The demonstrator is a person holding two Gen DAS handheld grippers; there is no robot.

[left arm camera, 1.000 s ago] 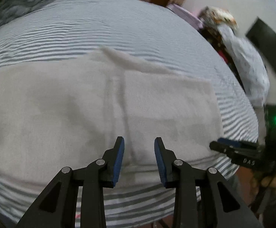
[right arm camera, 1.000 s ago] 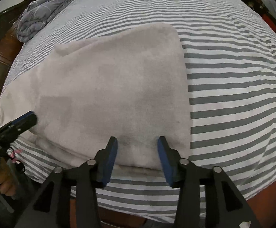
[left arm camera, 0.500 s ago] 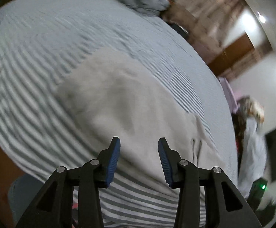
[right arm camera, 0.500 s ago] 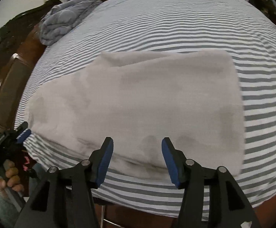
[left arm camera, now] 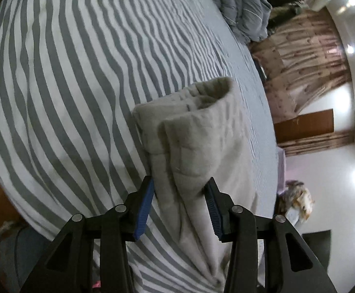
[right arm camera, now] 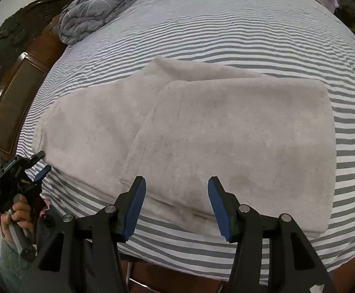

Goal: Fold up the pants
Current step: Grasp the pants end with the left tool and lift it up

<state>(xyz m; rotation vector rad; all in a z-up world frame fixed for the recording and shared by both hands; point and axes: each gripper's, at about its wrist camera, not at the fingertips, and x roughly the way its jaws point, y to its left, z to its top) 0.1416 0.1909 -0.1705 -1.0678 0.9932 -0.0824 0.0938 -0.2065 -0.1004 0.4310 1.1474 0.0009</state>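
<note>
Beige fleece pants [right arm camera: 201, 136] lie folded lengthwise on a grey-and-white striped bed, one layer overlapping the other. In the left wrist view I look along them from their end [left arm camera: 197, 141], where the cuffs show as stacked openings. My left gripper [left arm camera: 179, 205] is open, its blue pads on either side of the pants' near edge. It also shows in the right wrist view [right arm camera: 37, 164] at the pants' left end, held by a hand. My right gripper [right arm camera: 176, 207] is open above the pants' near long edge, holding nothing.
A rolled grey blanket [right arm camera: 96, 7] lies at the far end of the bed by the dark wooden headboard [right arm camera: 14, 92]. The bed's near edge [right arm camera: 201, 254] drops off just below my right gripper. Curtains and a door [left arm camera: 304, 127] stand beyond the bed.
My left gripper has swung around to the pants' end and moved in close, so its pads now straddle the cloth. My right gripper has shifted along the near edge, staying open.
</note>
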